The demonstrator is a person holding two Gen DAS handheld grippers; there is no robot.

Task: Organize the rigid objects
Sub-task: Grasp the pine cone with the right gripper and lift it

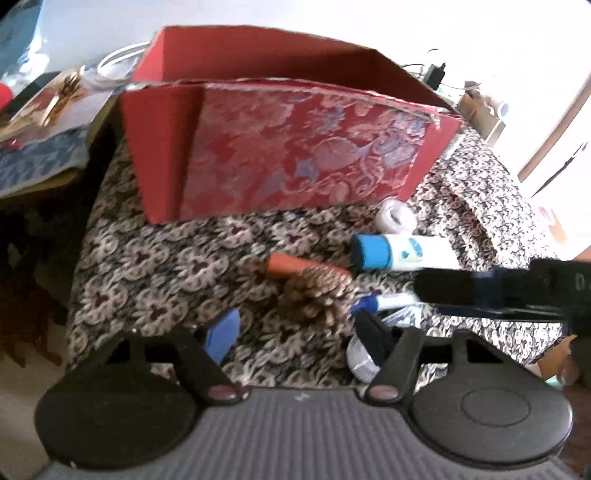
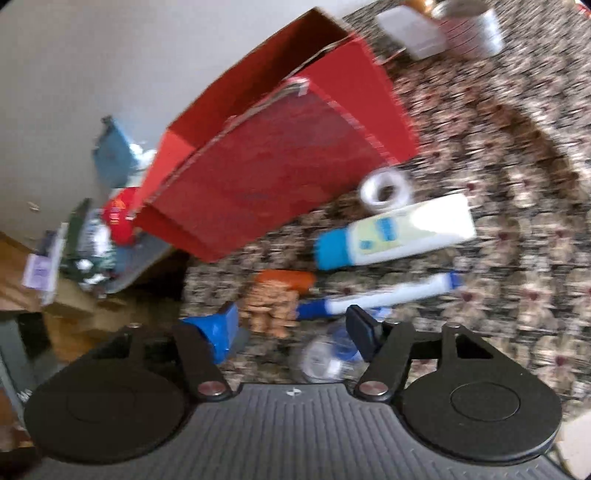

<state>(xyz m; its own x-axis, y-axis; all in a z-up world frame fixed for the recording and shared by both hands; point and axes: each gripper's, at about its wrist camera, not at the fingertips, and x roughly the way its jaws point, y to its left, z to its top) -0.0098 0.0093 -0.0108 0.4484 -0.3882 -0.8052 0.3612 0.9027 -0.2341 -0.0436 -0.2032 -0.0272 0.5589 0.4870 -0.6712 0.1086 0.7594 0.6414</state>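
A red box (image 1: 295,147) with a floral front stands open-topped on the patterned cloth (image 1: 147,266). In front of it lie a white tape roll (image 1: 397,216), a white tube with a blue cap (image 1: 402,253), an orange stick (image 1: 295,266), a pine cone (image 1: 314,299) and a blue-and-white marker (image 1: 384,302). My left gripper (image 1: 295,332) is open, its fingers on either side of the pine cone without pressing it. My right gripper (image 2: 291,332) is open too, just short of the pine cone (image 2: 273,306) and the marker (image 2: 388,293). One of its black fingers (image 1: 450,286) reaches in from the right above the marker.
A clear round lid or jar (image 2: 328,358) lies by the right gripper's right finger. Left of the cloth a lower surface holds papers and clutter (image 1: 44,110). A mug and a white block (image 2: 417,33) stand behind the red box (image 2: 280,177). The cloth's left edge drops off.
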